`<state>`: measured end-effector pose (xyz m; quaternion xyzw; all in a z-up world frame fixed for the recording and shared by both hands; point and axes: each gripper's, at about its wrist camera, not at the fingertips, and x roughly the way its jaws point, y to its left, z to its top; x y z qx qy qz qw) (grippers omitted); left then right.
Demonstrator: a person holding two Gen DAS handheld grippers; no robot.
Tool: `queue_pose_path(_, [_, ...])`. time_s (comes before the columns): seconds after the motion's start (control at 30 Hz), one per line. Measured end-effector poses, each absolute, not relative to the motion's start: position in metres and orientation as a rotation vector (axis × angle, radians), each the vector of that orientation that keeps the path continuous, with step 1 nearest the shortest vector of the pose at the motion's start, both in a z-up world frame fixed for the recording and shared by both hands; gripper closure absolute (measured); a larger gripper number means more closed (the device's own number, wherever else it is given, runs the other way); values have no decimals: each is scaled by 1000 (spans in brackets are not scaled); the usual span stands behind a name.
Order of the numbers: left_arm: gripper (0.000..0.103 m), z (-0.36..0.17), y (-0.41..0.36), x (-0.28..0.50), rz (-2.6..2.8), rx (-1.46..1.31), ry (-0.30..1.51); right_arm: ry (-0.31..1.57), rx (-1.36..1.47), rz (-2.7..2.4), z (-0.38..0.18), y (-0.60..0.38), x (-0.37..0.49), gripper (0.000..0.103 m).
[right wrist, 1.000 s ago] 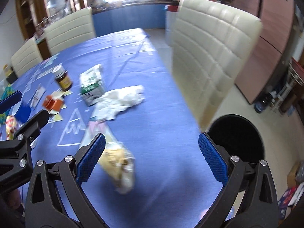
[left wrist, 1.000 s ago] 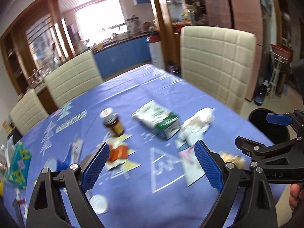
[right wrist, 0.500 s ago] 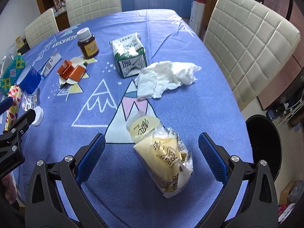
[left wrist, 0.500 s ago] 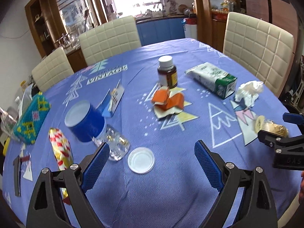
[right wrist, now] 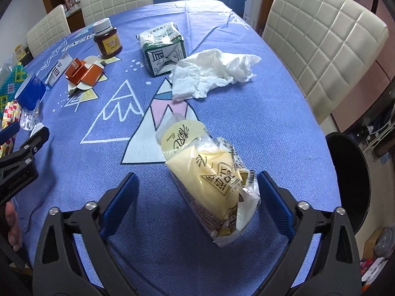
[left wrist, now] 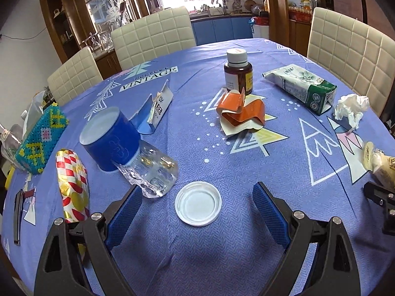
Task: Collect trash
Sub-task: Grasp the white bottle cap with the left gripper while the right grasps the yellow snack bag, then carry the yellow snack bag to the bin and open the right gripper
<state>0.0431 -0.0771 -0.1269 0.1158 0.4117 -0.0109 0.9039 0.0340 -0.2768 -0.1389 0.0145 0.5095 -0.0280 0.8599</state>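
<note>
Left gripper open over white lid, nothing held, right gripper jaws just narrowing around yellow wrapper (pads not yet touching), blue tablecloth.

1. We see only part of the yellow snack bag in the left wrist view; the frame edge clips it.
2. The black bin is partly hidden behind the table edge, and its inside is too dark to read.
3. The beaded pouch is cut by the left edge.
4. The blue cup covers the blister pack's far end.
5. Jar label text is too small to read.
</note>
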Motion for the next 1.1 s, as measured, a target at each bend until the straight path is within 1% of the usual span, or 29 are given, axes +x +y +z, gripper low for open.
queue_pose_path(0.03, [15, -128, -77, 44, -27, 240, 854, 1059, 25, -47, -138, -274, 33, 27])
queue_pose_path(0.07, [15, -130, -78, 44, -32, 239, 859, 1051, 17, -35, -136, -271, 33, 31])
queue_pose_path(0.13, [16, -133, -78, 45, -38, 241, 865, 1040, 7, -16, -134, -267, 34, 45])
queue_pose_path(0.17, [20, -134, -78, 45, -45, 243, 869, 1038, 8, -12, -134, -265, 35, 46])
queue_pose_path(0.23, [33, -134, -78, 45, -78, 228, 870, 1030, 10, -5, -133, -263, 37, 57])
queue_pose_path(0.3, [59, -133, -82, 44, -107, 230, 874, 1028, 18, 6, -132, -261, 40, 62])
queue_pose_path(0.33, [65, -132, -85, 44, -109, 248, 874, 1028, 24, 9, -132, -261, 41, 63])
queue_pose_path(0.43, [65, -131, -88, 45, -136, 250, 880, 1031, 46, 21, -131, -259, 43, 67])
queue_pose_path(0.67, [65, -120, -99, 47, -189, 262, 869, 1005, 59, 6, -120, -265, 42, 67])
queue_pose_path(1.1, [65, -89, -176, 34, -368, 334, 769, 952, 115, -120, -92, -323, 22, 67])
